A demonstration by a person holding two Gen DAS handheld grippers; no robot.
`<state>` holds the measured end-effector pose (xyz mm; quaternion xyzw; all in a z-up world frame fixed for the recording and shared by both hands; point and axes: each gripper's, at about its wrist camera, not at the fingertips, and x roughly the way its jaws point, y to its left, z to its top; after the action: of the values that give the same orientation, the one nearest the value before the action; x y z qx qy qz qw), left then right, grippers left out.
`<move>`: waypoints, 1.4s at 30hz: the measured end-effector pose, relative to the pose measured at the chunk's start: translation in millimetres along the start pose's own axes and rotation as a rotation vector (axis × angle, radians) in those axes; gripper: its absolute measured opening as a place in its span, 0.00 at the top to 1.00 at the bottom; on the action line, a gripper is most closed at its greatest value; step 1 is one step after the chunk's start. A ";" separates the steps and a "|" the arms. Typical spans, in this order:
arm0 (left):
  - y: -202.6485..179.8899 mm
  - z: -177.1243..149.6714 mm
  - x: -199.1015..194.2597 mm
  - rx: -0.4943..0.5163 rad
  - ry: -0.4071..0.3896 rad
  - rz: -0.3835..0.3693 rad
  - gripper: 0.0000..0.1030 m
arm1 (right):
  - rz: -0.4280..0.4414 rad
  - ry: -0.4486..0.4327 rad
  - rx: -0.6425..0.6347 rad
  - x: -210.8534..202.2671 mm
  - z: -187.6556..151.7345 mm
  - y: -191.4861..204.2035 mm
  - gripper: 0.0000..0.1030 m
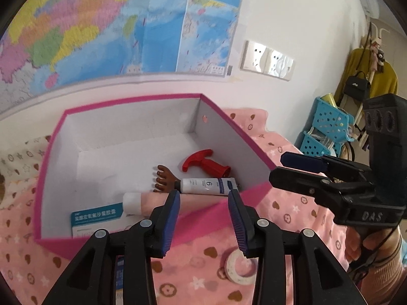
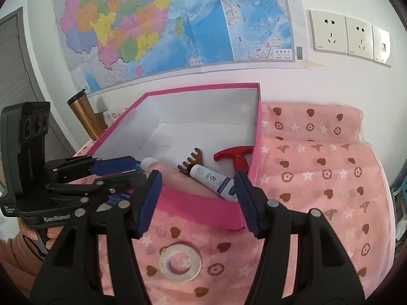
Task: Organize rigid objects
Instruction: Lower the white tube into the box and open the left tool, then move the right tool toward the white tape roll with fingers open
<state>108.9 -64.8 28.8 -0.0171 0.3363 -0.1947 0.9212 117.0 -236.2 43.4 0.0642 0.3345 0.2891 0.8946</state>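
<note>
both grippers [image 1: 203,203] [image 2: 198,185] empty w/ jaws apart over pink cardboard box [image 1: 221,216] holding smooth white tube [image 1: 203,186], red plastic t-handle [image 1: 203,164].

I see a box [image 2: 203,209] with hot-pink outer walls and a plain white inside. In it lie a red T-shaped handle [image 2: 235,158], a dark brown comb-like piece [image 2: 190,161], a white tube [image 2: 212,178] with a navy end, and a pale pink tube [image 1: 146,200]. The cloth [image 2: 318,178] underneath is salmon pink — brown hearts, white stars. My gripper pads [image 2: 150,200] are dark blue on black arms.
</note>
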 end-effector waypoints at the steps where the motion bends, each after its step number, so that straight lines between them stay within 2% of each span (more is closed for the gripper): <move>1: -2.0 -2.6 -5.3 0.003 -0.007 -0.009 0.59 | 0.004 -0.002 0.001 -2.8 -1.6 0.6 0.41; 3: -6.2 -9.0 -14.0 0.011 -0.019 -0.009 0.56 | 0.025 -0.003 0.000 -8.9 -5.9 1.3 0.41; 7: -15.4 -24.9 -22.2 0.029 -0.014 -0.016 0.55 | 0.057 0.012 0.003 -15.1 -18.3 4.3 0.41; 12: -21.7 -49.8 -14.6 0.027 0.049 -0.020 0.55 | 0.073 0.067 0.010 -8.5 -39.6 5.0 0.41; 20: -14.8 -76.4 1.5 -0.040 0.136 -0.024 0.55 | 0.086 0.160 0.056 9.5 -72.9 -0.3 0.41; 26: -15.0 -86.6 9.7 -0.054 0.177 -0.019 0.55 | 0.084 0.194 0.065 16.9 -82.5 -0.4 0.41; 42: -20.6 -93.6 21.8 -0.059 0.218 -0.024 0.57 | 0.081 0.230 0.077 28.0 -90.3 2.3 0.41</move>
<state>58.3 -82.6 -53.6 -0.0269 0.4400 -0.1962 0.8759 75.6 -225.7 -41.0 0.0785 0.4428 0.3176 0.8348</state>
